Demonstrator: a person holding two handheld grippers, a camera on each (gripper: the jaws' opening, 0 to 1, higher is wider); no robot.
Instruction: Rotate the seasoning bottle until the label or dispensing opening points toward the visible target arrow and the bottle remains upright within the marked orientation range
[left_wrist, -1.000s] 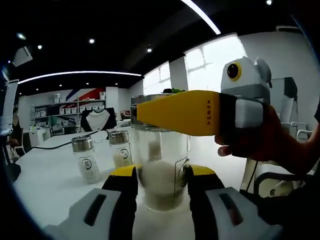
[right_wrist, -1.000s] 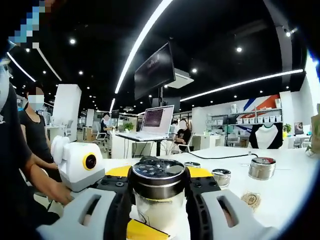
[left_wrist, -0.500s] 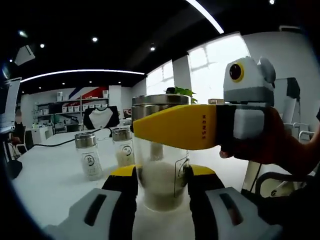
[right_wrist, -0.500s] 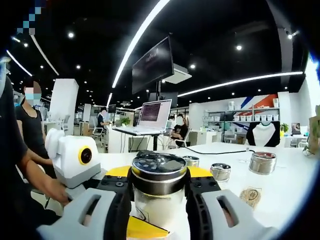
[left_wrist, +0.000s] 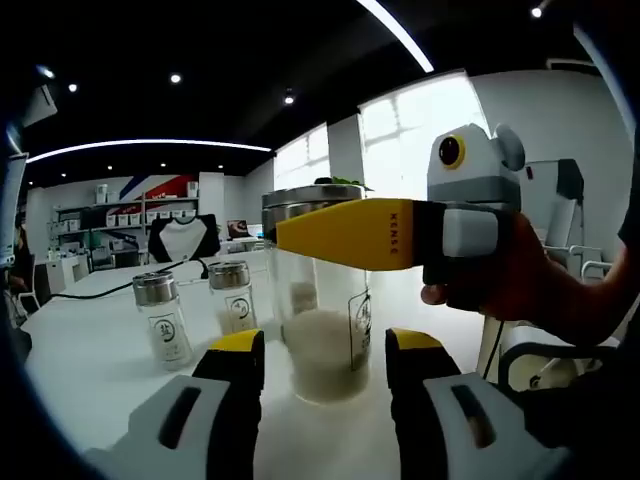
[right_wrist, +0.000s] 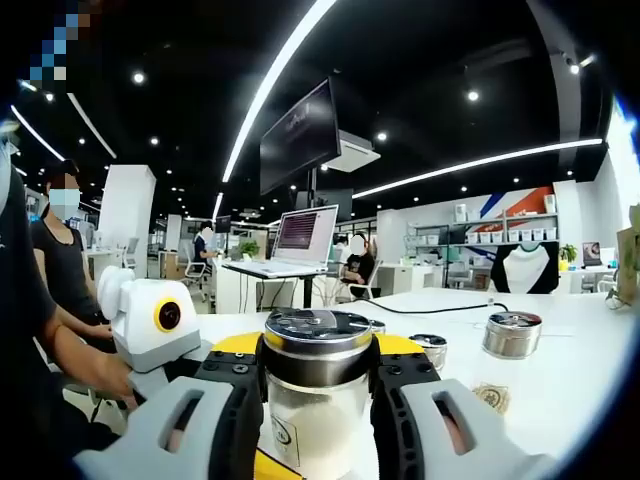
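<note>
The seasoning bottle (left_wrist: 322, 335) is clear glass with white grains and a steel shaker lid (right_wrist: 317, 330). It stands upright on the white table (left_wrist: 90, 355). My left gripper (left_wrist: 325, 350) is open, with its yellow-tipped jaws on either side of the lower glass and a small gap on each side. My right gripper (right_wrist: 318, 355) is shut on the bottle at the lid and neck. In the left gripper view its yellow finger (left_wrist: 350, 233) crosses the lid. A small printed label (left_wrist: 358, 318) shows on the bottle's right side.
Two small shaker bottles (left_wrist: 163, 320) (left_wrist: 233, 297) stand to the left on the table, with a black cable (left_wrist: 120, 287) behind them. Small steel-lidded jars (right_wrist: 510, 335) (right_wrist: 428, 348) sit to the right. A laptop (right_wrist: 300, 238) and several people are in the background.
My left gripper's jaws have spread apart and come off the bottle's glass. My right gripper stays shut on the lid. The bottle remains upright.
</note>
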